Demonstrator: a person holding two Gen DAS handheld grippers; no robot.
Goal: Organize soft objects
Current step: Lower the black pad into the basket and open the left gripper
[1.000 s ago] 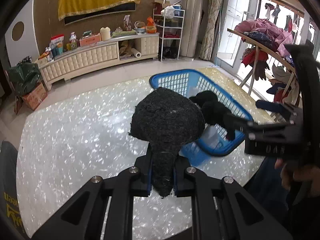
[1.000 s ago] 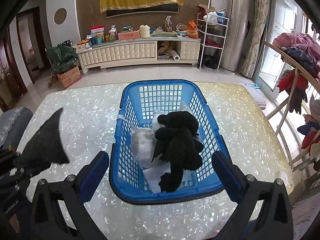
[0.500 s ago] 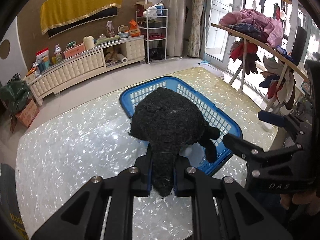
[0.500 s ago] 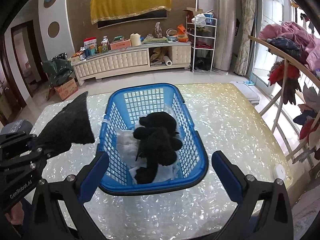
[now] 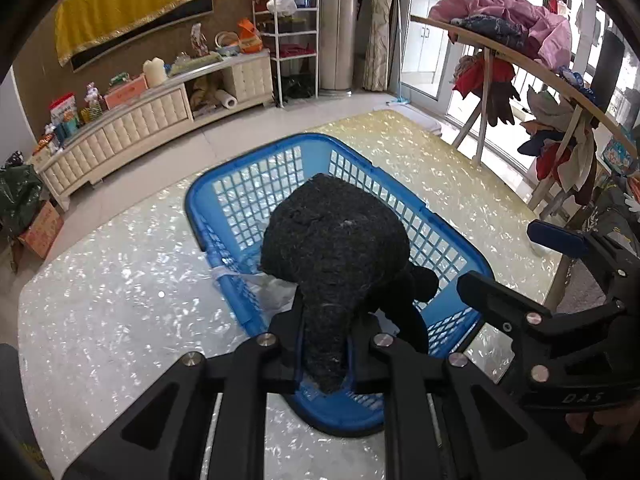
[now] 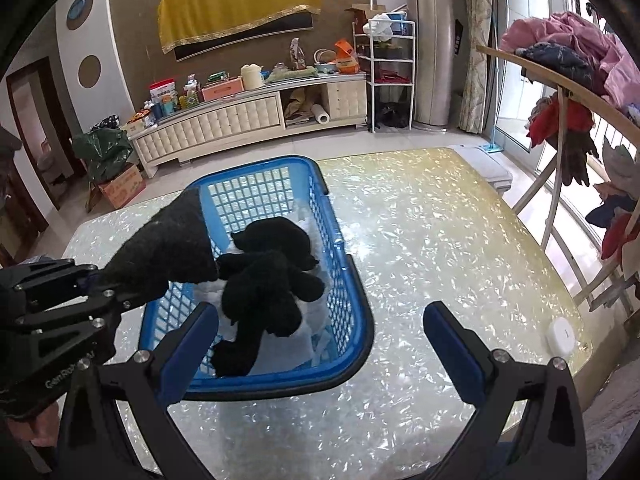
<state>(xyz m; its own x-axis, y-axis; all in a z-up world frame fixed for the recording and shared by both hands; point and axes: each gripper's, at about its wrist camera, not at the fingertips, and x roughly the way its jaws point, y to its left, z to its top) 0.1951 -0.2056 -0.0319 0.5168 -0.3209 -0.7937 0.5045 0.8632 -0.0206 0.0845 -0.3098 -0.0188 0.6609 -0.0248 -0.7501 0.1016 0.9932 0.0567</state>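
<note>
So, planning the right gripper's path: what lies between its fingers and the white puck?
Only bare tabletop, in the right wrist view; right gripper, puck.

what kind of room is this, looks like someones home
Most likely a lived-in living room: a long cream cabinet cluttered with household goods, a drying rack heaped with clothes, and a blue laundry basket on a glossy table.

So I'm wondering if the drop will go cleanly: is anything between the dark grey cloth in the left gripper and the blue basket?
Nothing visible blocks it. The left gripper holds the grey cloth over the blue basket's left rim. The basket is open-topped, with a black plush toy on white cloth inside; the cloth would land on or beside them.
</note>
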